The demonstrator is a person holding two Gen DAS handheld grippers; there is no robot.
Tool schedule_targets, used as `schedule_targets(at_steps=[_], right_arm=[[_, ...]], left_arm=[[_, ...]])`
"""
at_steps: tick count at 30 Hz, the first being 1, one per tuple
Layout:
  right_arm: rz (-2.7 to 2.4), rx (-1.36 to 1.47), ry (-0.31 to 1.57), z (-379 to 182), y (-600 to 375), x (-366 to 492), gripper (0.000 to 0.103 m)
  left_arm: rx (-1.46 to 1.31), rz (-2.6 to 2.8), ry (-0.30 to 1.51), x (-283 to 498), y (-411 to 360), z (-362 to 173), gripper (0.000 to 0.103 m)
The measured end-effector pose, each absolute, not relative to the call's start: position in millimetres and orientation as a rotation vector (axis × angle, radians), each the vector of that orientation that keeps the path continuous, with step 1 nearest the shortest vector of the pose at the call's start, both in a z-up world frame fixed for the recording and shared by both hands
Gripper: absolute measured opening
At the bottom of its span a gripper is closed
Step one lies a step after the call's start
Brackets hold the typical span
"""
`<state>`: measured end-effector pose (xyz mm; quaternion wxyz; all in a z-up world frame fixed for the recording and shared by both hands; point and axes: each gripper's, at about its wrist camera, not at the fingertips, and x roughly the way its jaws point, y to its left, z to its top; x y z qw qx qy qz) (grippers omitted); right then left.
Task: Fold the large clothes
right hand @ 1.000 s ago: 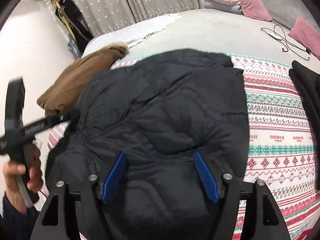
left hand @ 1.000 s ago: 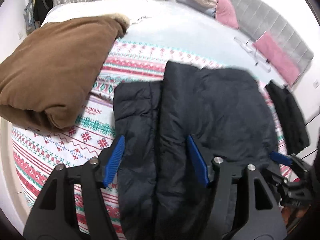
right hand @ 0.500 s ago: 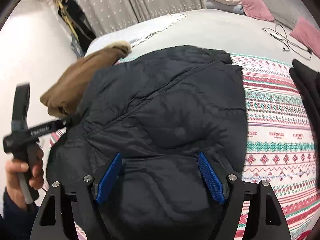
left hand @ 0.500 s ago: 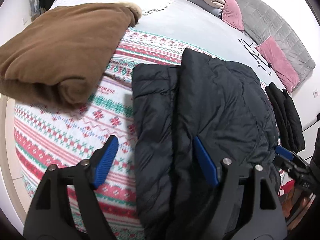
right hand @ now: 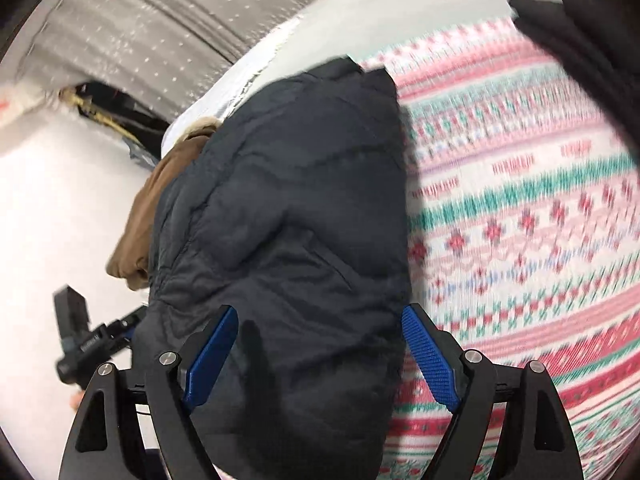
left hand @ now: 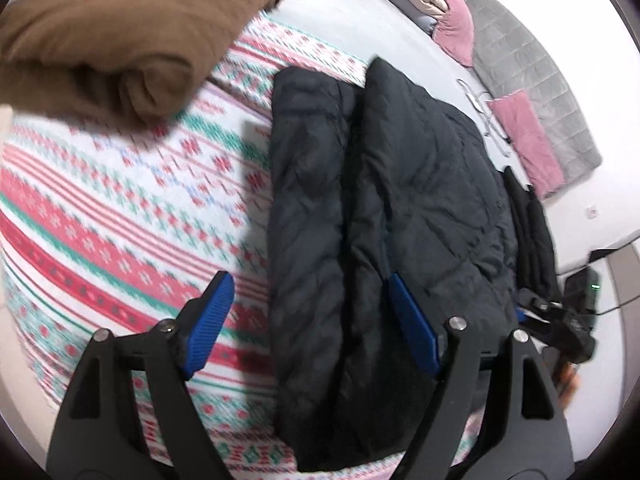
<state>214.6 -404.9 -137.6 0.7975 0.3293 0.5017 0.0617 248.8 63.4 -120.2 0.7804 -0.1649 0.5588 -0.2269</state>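
Both jaw sets spread wide, nothing pinched. Right gripper (right hand: 318,354) opening further, pads straddling the near end of the jacket (right hand: 288,208) without pressing it. Left gripper (left hand: 310,324) likewise spread: one blue pad over the blanket (left hand: 120,216), the other over the jacket's upper fold, neither visibly gripping.

Left wrist view:
- Jacket, dark quilted, folded lengthwise, lying on the patterned red/green/white blanket, running from 6 o'clock up to 12 o'clock. Narrower folded strip on its 9 o'clock side, thicker layer on the 3 o'clock side.
- Brown garment (left hand: 120,32), folded, at 10–11 o'clock, apart from the jacket, resting on the blanket.
- Black garment (left hand: 532,232) at 3 o'clock, just beside the jacket's edge.
- Pink pillows (left hand: 528,140) against grey headboard (left hand: 536,64) at 1–2 o'clock.
- Right gripper visible at 4 o'clock, past the jacket's edge.

Right wrist view:
- Jacket fills centre, 6 to 12 o'clock; right edge at 3 o'clock borders bare blanket.
- Brown garment peeking out behind the jacket at 9–10 o'clock.
- Left gripper at 8 o'clock, blurred.
- Curtain (right hand: 160,20) at 11 o'clock.
- Heavy motion blur across blanket pattern; fine detail unreadable.
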Motion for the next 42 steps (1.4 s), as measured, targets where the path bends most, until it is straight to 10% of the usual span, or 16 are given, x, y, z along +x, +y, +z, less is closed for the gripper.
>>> schedule_targets(at_steps=[35,42], right_arm=[[0.246,0.888,1.159,-181.1,-404.8,201.4,0.094],[0.220,0.816,1.120,-168.8,-391.4,203.9,0.075]], left_arm=[[-0.411,-0.587,1.224,217.8,26.2,-140.4,0.092],[-0.381,-0.575,1.186,207.7,3.5,-134.4,0.092]])
